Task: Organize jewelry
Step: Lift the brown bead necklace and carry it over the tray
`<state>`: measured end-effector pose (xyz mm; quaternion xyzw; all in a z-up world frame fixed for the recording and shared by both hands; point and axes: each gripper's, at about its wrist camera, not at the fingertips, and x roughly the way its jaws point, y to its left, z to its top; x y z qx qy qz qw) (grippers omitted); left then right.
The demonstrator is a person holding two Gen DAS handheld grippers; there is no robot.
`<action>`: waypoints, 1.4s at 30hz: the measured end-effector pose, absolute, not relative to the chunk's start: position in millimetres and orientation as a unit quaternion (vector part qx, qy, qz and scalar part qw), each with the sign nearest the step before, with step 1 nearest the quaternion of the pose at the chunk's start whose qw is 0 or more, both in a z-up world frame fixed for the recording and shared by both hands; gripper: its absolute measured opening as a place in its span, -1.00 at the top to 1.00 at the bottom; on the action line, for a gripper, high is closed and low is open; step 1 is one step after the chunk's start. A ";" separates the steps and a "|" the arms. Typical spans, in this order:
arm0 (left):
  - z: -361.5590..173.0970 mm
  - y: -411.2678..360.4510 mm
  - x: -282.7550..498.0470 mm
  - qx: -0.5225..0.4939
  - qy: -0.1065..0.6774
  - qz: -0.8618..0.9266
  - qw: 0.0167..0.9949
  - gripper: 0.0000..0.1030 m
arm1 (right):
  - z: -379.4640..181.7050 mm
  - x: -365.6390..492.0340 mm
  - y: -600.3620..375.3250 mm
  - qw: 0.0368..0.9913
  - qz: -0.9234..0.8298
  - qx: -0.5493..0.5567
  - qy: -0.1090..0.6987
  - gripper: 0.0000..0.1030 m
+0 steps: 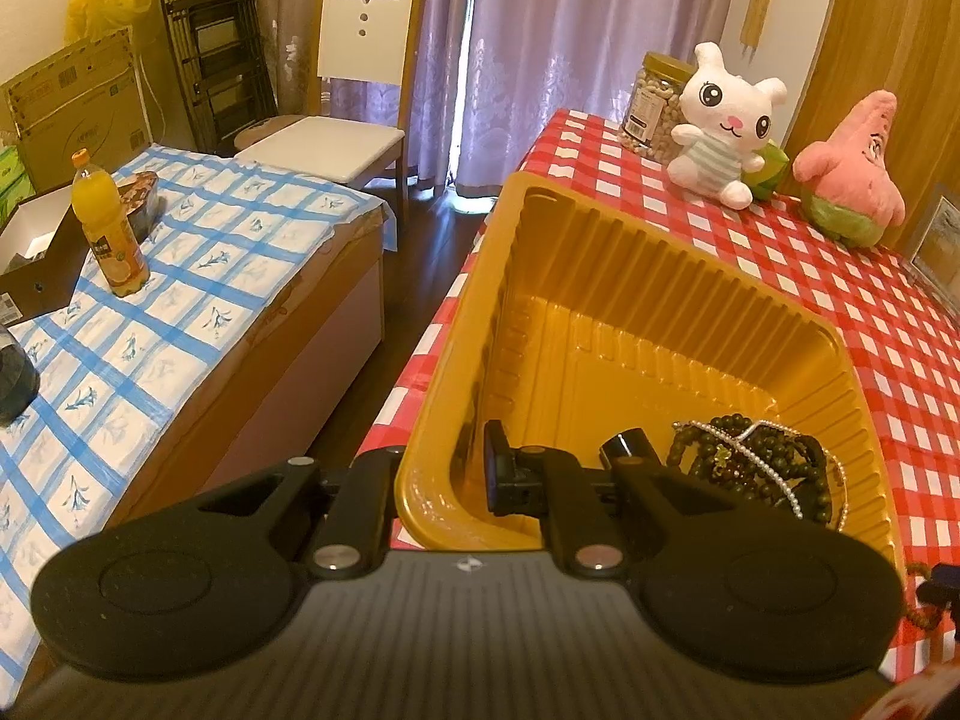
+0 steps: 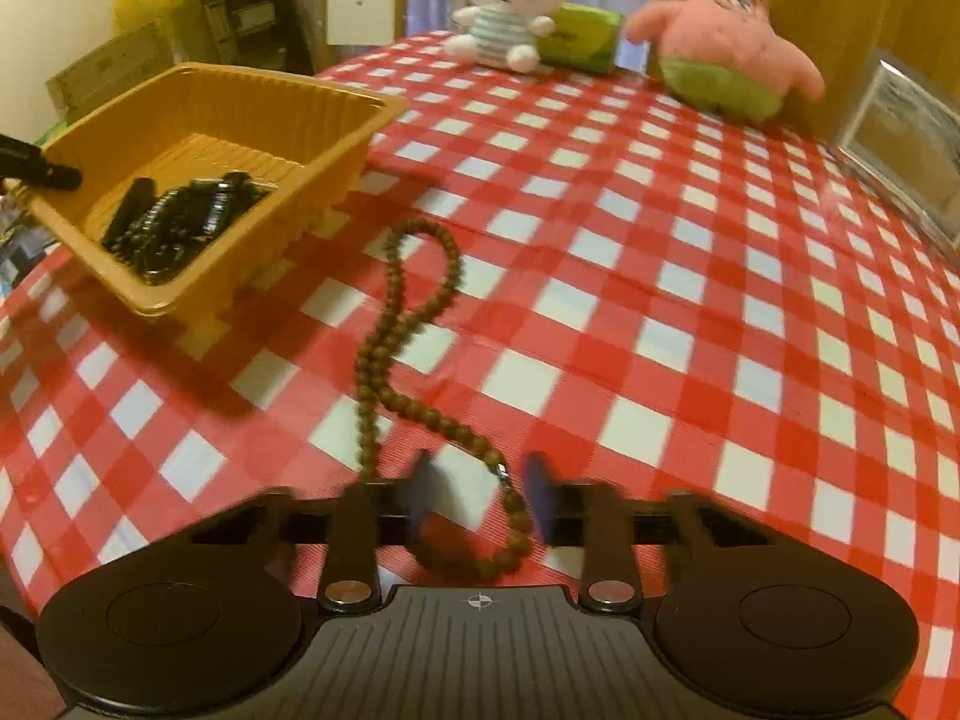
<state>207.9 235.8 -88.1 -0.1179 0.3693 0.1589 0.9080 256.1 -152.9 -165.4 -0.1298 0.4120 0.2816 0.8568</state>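
my right hand-held gripper (image 2: 480,495) stands with jaws apart around the near loop of the brown bead string (image 2: 414,324), gripping nothing, its length running away toward the yellow tray (image 2: 360,138), whose near wall my left hand-held gripper (image 1: 441,468) pinches.

A table (image 2: 660,300) covered in a red and white checked cloth. At its far edge sit a white plush rabbit (image 1: 723,120) in a striped top, a pink starfish plush (image 1: 852,174) with green shorts, and a clear jar (image 1: 651,105) with a gold lid. To the left, a bed (image 1: 180,276) with a blue checked cover holds an orange drink bottle (image 1: 108,222). A white chair (image 1: 354,90) stands before lilac curtains (image 1: 540,42).
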 end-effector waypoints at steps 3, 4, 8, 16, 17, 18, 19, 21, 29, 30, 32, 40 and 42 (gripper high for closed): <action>-88.5 236.3 207.9 -0.118 0.369 0.158 0.908 0.80 | -166.5 255.7 -145.2 0.857 0.281 -0.137 0.410 0.95; -88.4 236.1 208.0 -0.118 0.369 0.157 0.909 0.80 | -166.9 255.6 -145.1 0.858 0.280 -0.134 0.410 0.95; -88.2 236.7 208.3 -0.116 0.368 0.154 0.909 0.80 | -153.1 251.2 -152.7 0.872 0.275 -0.101 0.392 0.96; -87.6 236.7 208.6 -0.116 0.367 0.152 0.910 0.80 | -93.6 251.6 -162.2 0.903 0.277 -0.066 0.323 0.96; -87.3 236.8 208.4 -0.116 0.366 0.151 0.911 0.80 | -86.7 251.8 -162.2 0.905 0.278 -0.065 0.314 0.96; -87.6 236.6 209.0 -0.117 0.366 0.151 0.911 0.80 | -79.0 251.5 -161.9 0.909 0.278 -0.064 0.303 0.96; -87.5 236.7 208.9 -0.117 0.365 0.151 0.911 0.80 | -72.1 250.8 -161.8 0.912 0.279 -0.063 0.293 0.96; -87.5 236.9 208.8 -0.118 0.364 0.150 0.912 0.80 | -57.0 250.4 -160.3 0.919 0.279 -0.064 0.272 0.96; -86.3 238.1 208.6 -0.124 0.360 0.145 0.913 0.80 | -11.6 251.8 -149.0 0.929 0.292 -0.063 0.217 0.96; -86.0 238.3 208.8 -0.124 0.360 0.144 0.914 0.80 | -6.5 252.3 -146.5 0.930 0.294 -0.064 0.212 0.96; -85.5 238.8 209.3 -0.124 0.359 0.142 0.914 0.80 | 2.6 252.5 -143.5 0.931 0.298 -0.065 0.201 0.96; -87.1 242.3 209.3 -0.130 0.355 0.133 0.916 0.80 | 35.9 250.1 -129.5 0.932 0.321 -0.056 0.159 0.96; -87.6 243.1 208.8 -0.131 0.355 0.132 0.916 0.80 | 44.4 249.1 -122.1 0.931 0.332 -0.053 0.144 0.96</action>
